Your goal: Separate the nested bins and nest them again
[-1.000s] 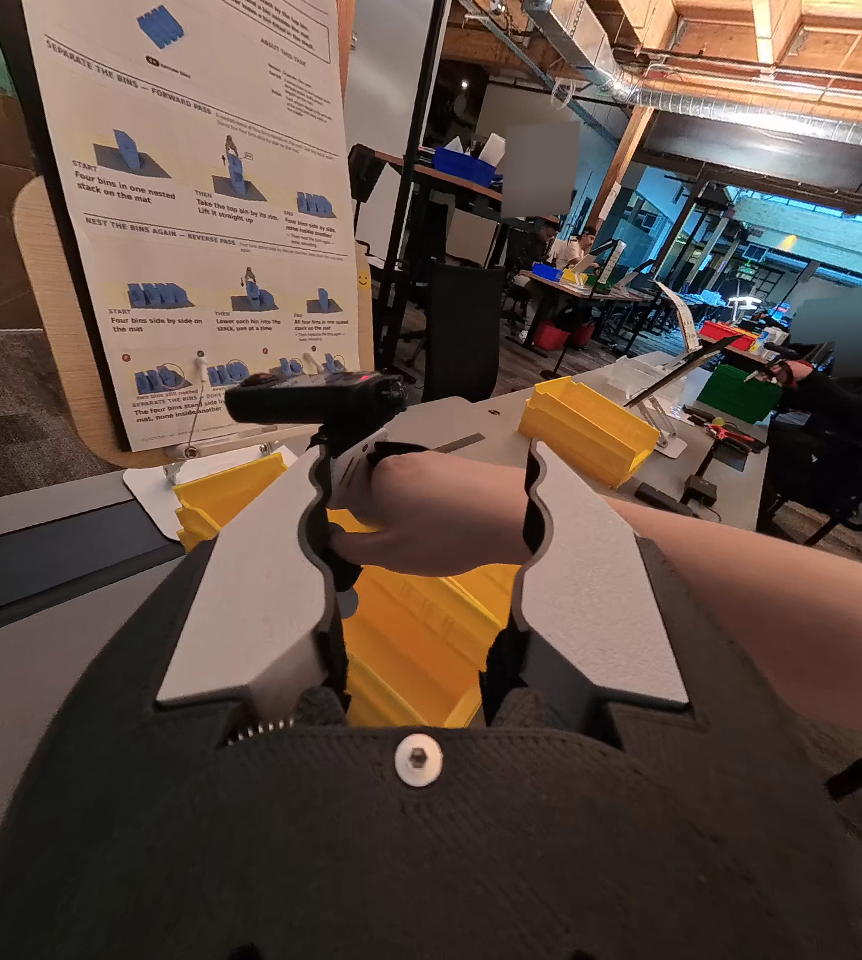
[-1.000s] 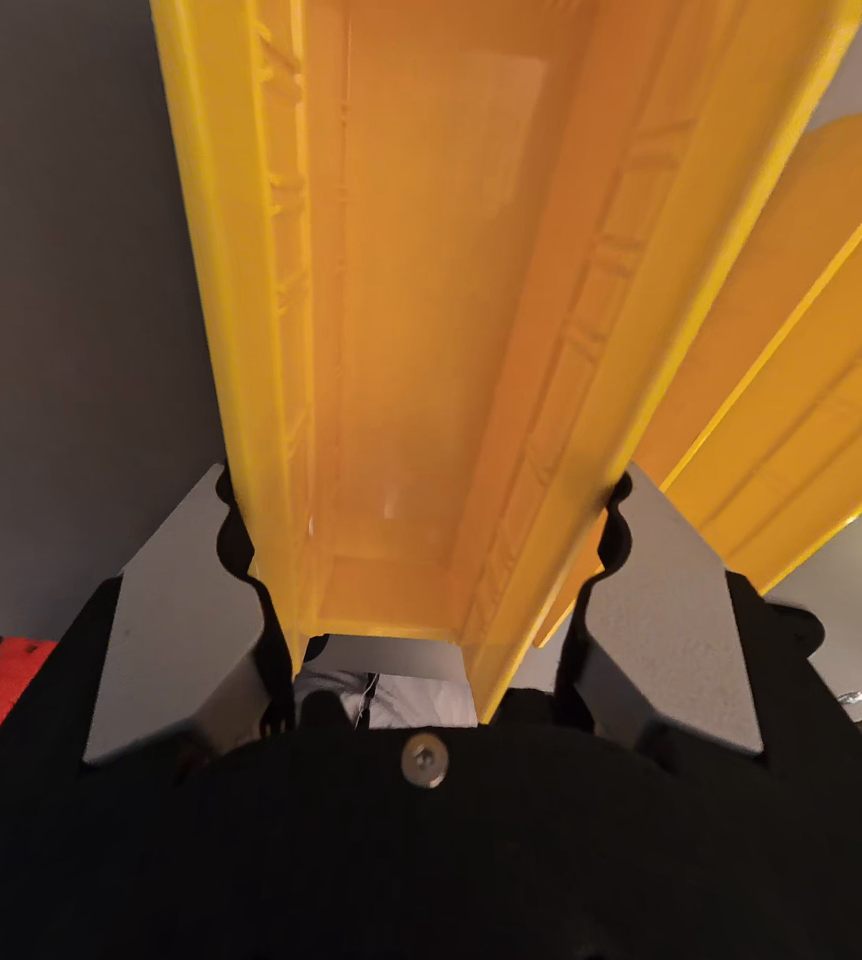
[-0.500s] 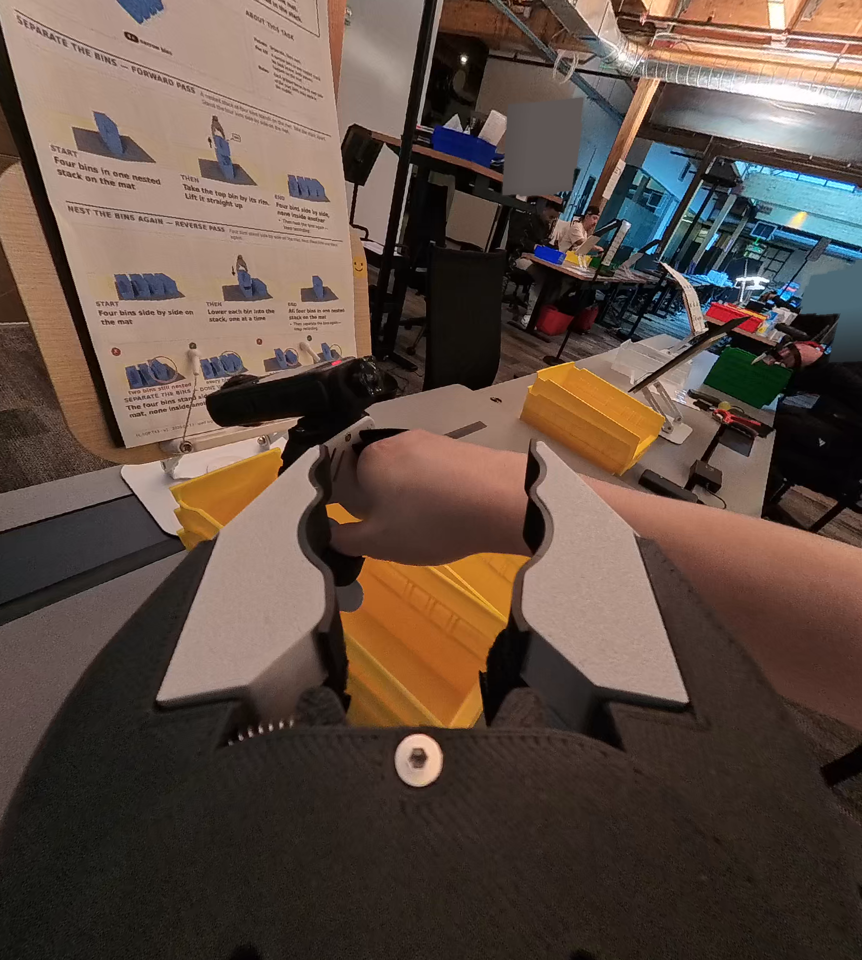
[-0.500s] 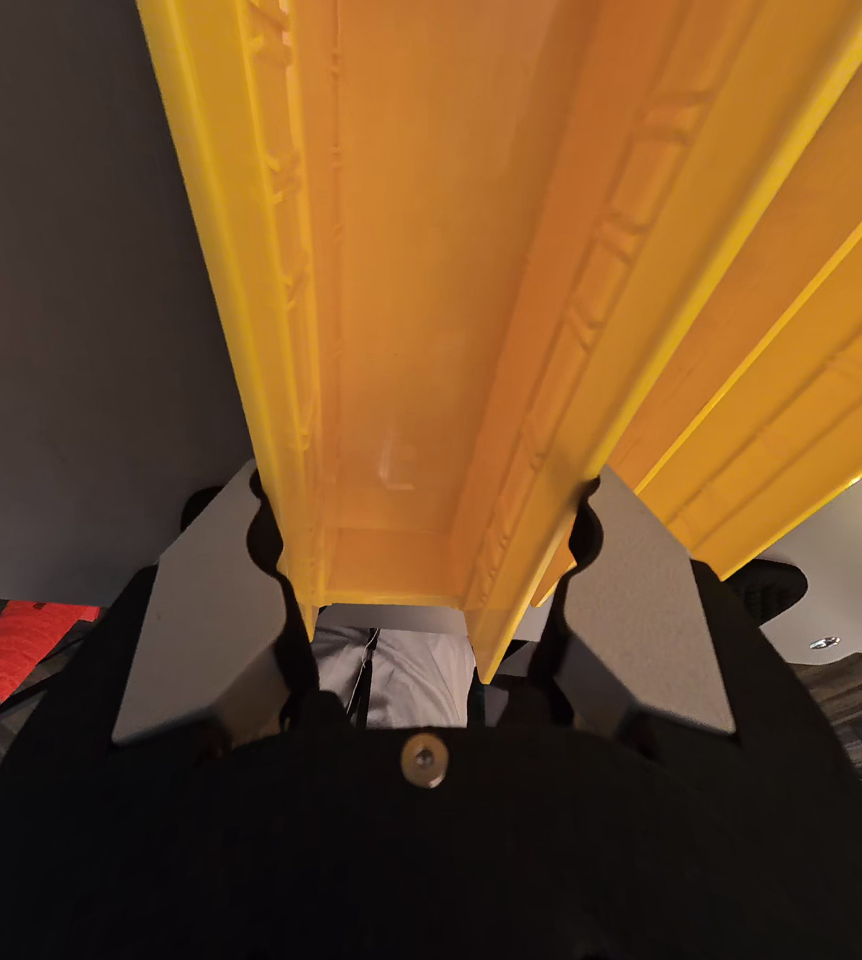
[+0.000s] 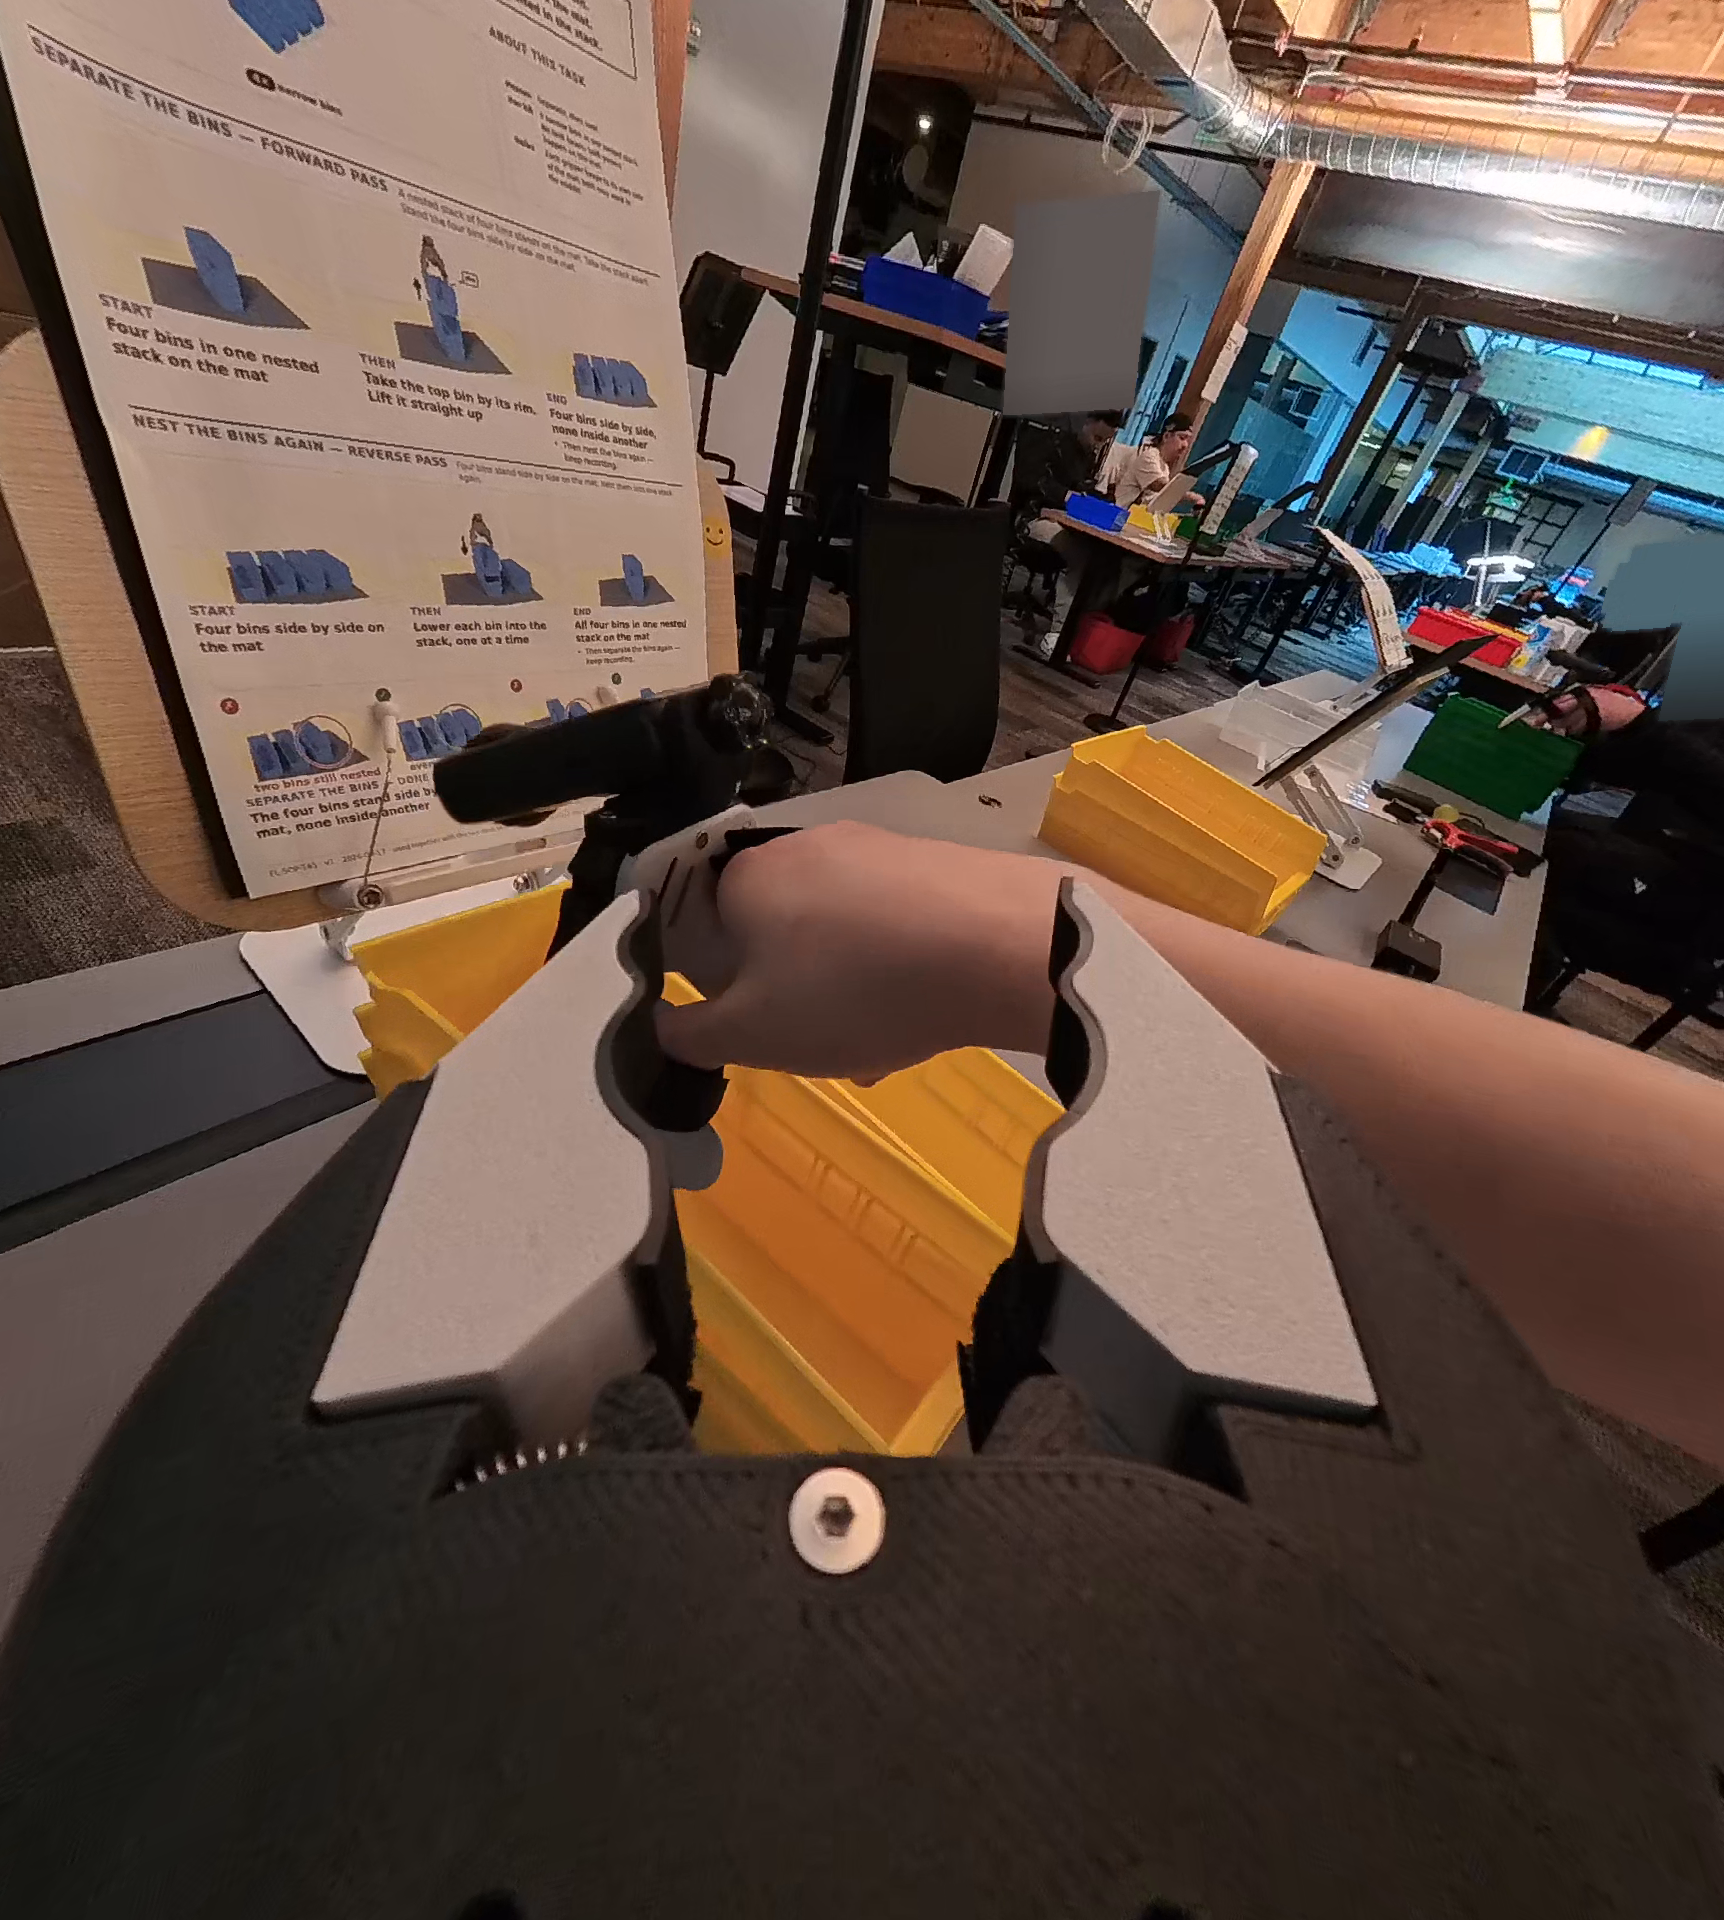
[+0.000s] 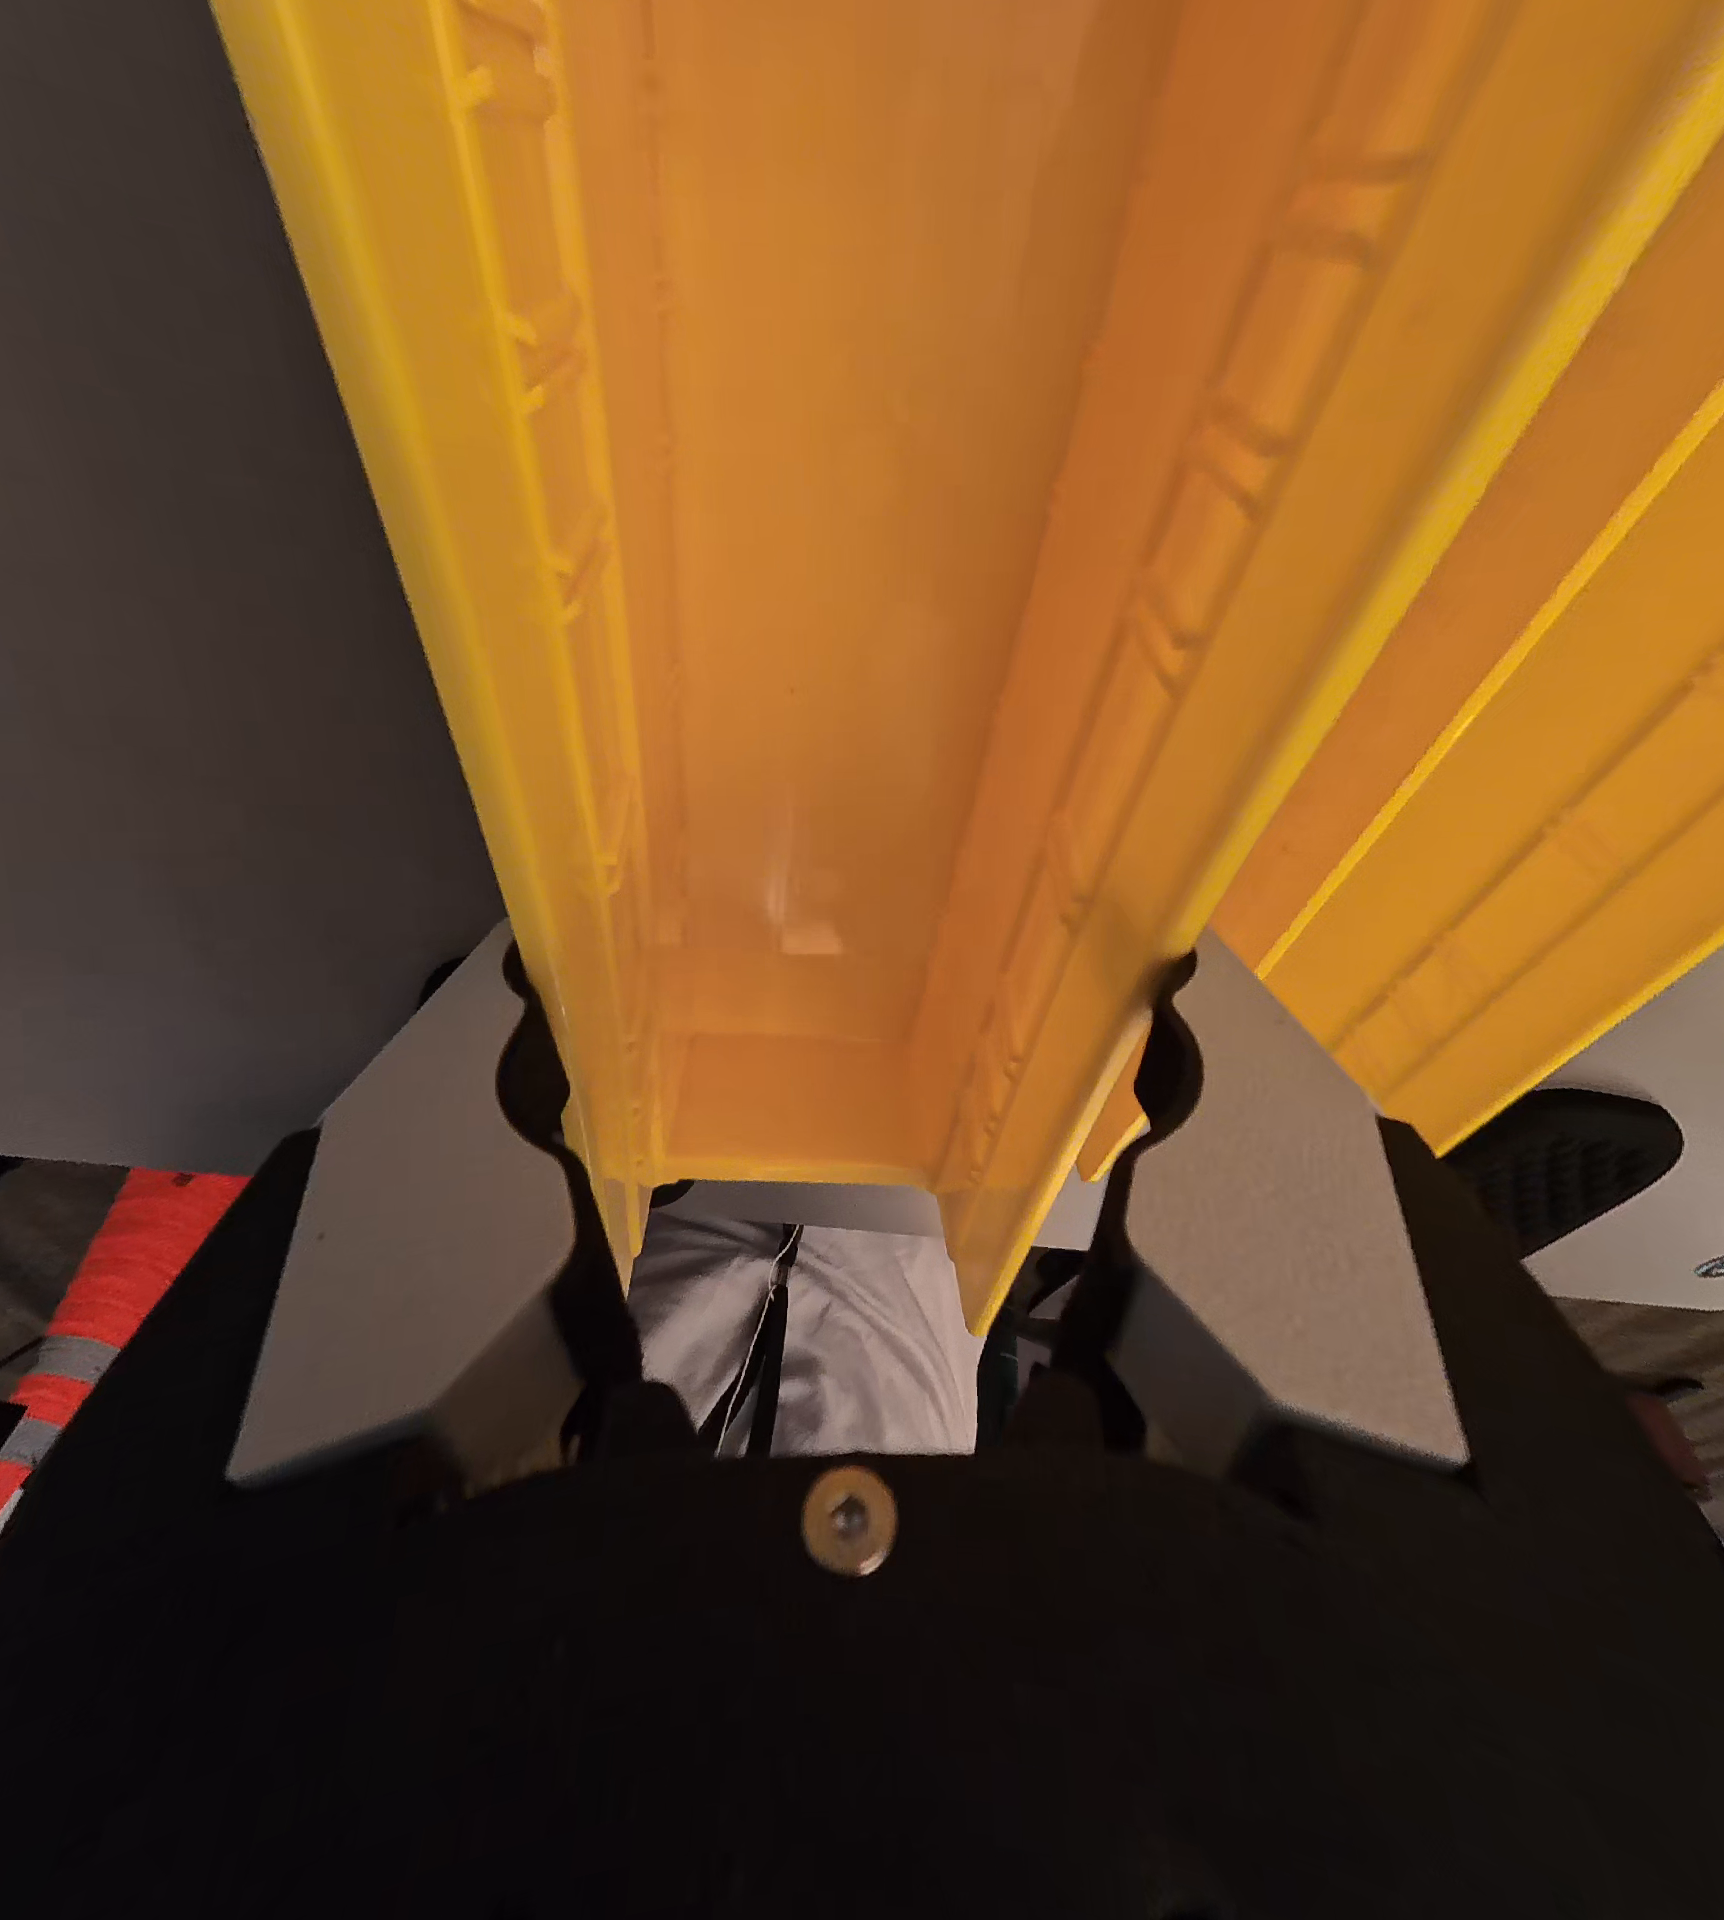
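Yellow bin point(image 6: 816, 582) sat clamped in the right tool point(image 6: 842, 1039), both grey fingers point(image 6: 432, 1164) pressed on its long side walls, open top toward the camera. A second yellow bin point(image 6: 1523, 727) lay just beside it, to its right, on the grey surface point(image 6: 110, 520). Left tool point(image 5: 842, 997) hung above that clamped bin point(image 5: 837, 1226), fingers spread and gripping nothing; a person's hand point(image 5: 868, 945) on the right tool's handle showed beyond them. Behind the bin stood an instruction poster point(image 5: 359, 416). Further yellow bins point(image 5: 1180, 831) sat well apart from it, farther back on the surface.
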Demonstrator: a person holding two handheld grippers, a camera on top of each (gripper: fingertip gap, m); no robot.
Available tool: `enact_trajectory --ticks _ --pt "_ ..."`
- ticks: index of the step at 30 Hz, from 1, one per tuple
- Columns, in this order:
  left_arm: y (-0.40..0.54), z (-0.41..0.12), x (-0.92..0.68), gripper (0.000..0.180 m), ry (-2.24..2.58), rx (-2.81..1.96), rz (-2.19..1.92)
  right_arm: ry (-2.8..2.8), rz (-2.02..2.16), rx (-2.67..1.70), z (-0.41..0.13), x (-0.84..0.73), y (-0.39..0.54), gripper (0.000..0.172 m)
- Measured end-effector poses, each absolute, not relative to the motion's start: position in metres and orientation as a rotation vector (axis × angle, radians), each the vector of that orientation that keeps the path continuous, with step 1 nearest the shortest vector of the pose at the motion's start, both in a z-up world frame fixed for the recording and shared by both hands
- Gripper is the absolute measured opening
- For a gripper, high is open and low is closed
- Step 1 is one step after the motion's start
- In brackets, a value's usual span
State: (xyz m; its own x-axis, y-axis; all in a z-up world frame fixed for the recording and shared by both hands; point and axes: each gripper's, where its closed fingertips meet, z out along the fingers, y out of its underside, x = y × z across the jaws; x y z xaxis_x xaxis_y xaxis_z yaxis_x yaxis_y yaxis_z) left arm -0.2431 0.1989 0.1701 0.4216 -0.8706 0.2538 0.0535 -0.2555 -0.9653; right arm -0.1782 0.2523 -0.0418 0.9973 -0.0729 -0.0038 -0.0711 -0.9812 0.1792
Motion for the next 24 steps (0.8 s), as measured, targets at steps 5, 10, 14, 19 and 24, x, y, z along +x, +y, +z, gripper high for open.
enact_trajectory --ticks 5,10,14,19,24 --pt "0.199 0.170 -0.243 0.074 0.741 -1.578 -1.047 -0.113 0.006 2.958 -0.032 -0.179 0.252 0.116" --pt "0.197 0.175 -0.244 0.075 0.729 -1.556 -1.066 -0.103 0.009 2.992 -0.004 -0.179 0.256 0.116" --pt "0.183 0.210 -0.257 0.068 0.683 -1.367 -1.142 -0.098 -0.034 3.002 0.023 -0.171 0.252 0.116" --pt "0.162 0.251 -0.298 0.067 0.524 -1.115 -1.264 -0.141 -0.147 3.024 0.053 -0.142 0.244 0.116" --pt "0.173 0.247 -0.304 0.069 0.473 -1.137 -1.301 -0.271 -0.121 3.061 0.081 -0.073 0.230 0.116"
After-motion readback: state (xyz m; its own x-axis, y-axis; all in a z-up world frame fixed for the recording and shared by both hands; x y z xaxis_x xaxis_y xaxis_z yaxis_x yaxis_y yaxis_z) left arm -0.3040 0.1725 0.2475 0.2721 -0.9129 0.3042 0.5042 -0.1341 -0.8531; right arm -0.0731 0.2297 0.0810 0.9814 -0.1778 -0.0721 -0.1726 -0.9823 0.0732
